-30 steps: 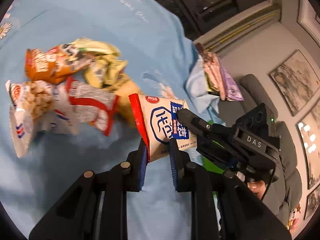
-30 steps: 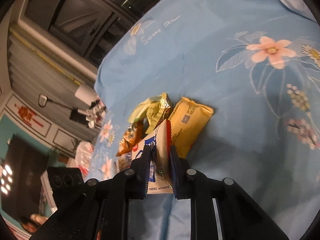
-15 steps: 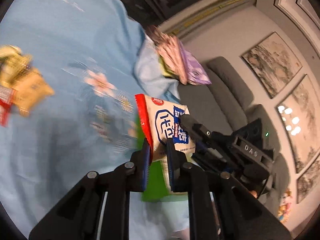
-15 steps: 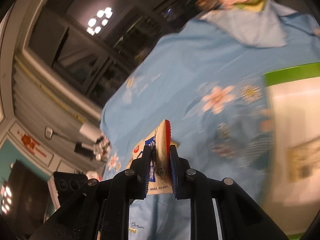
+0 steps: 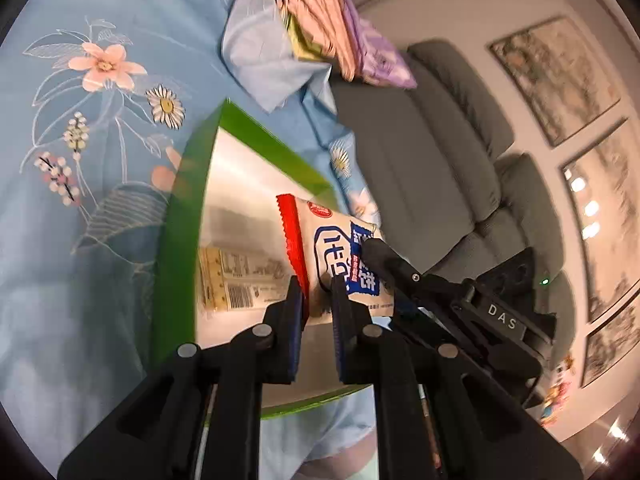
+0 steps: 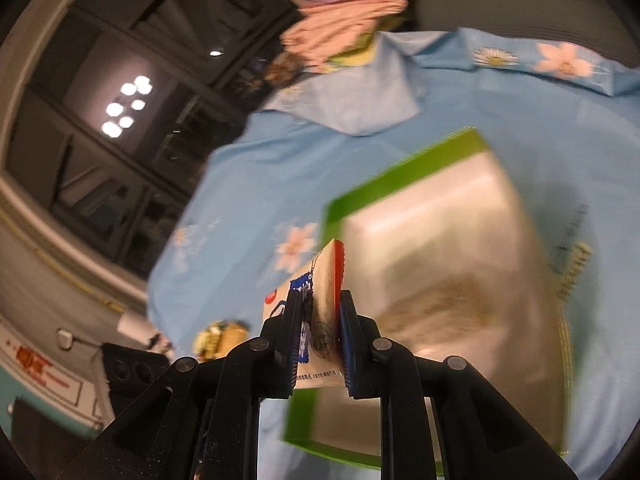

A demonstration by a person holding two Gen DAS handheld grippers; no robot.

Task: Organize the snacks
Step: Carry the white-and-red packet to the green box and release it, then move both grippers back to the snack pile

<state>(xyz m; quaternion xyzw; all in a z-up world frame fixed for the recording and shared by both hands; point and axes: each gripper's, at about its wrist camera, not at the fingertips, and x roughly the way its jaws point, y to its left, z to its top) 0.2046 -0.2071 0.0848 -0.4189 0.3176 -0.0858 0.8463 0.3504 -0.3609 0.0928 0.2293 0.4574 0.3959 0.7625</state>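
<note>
both claws, left [image 5: 316, 304] and right [image 6: 320, 330], are clamped on opposite ends of one white packet [image 5: 340, 256], held level above the green box [image 5: 176, 240], likely for a flat drop inside.

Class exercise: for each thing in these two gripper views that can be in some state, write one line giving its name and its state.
Left gripper: shut on the snack packet's red-edged end.
Right gripper: shut on the same packet's other end.
Snack packet: sealed, held in the air above the box.
Green-rimmed box: open, standing on the cloth.
Blue floral cloth: spread out, rumpled at the far edge.
</note>
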